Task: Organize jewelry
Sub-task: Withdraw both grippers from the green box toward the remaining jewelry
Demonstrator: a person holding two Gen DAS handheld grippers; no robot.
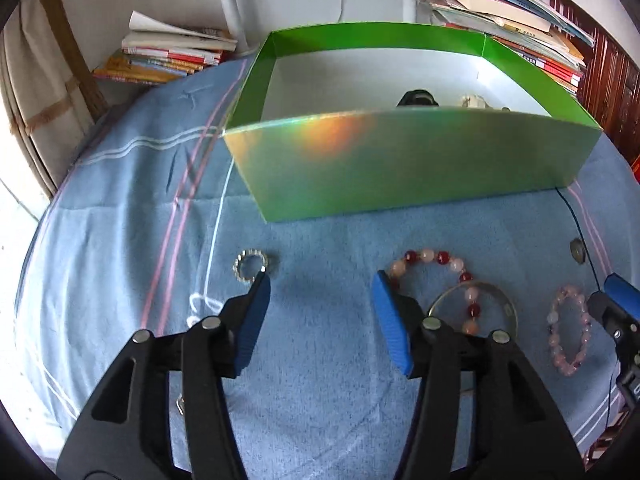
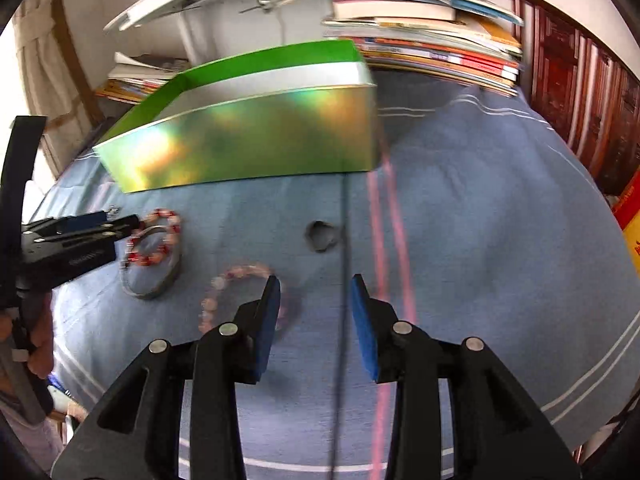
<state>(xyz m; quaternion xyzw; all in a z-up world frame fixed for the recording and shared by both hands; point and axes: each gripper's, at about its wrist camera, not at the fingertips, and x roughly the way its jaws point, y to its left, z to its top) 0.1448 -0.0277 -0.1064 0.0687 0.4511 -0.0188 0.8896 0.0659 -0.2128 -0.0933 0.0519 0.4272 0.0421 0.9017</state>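
Observation:
My left gripper (image 1: 320, 280) hangs open over the blue cloth with nothing between its pads. Its left fingertip is beside a small sparkly silver ring (image 1: 242, 274). Its right fingertip is by a red-and-pink bead bracelet (image 1: 442, 257), which overlaps a silver bangle (image 1: 510, 310). A pale pink bead bracelet (image 1: 553, 318) lies further right, next to a blue pad (image 1: 622, 296) of my right gripper. In the right wrist view my right gripper (image 2: 315, 284) is open and empty. The pink bracelet (image 2: 218, 282) lies partly behind its left finger. A small grey ring (image 2: 316, 240) lies just beyond.
A green open box (image 1: 400, 168) stands behind the jewelry, with a black item (image 1: 416, 98) and a white item (image 1: 474, 101) inside. Stacks of books (image 1: 168, 56) line the back wall. A thin dark cord (image 2: 344, 264) runs across the cloth. A hand (image 2: 38, 344) shows at the left.

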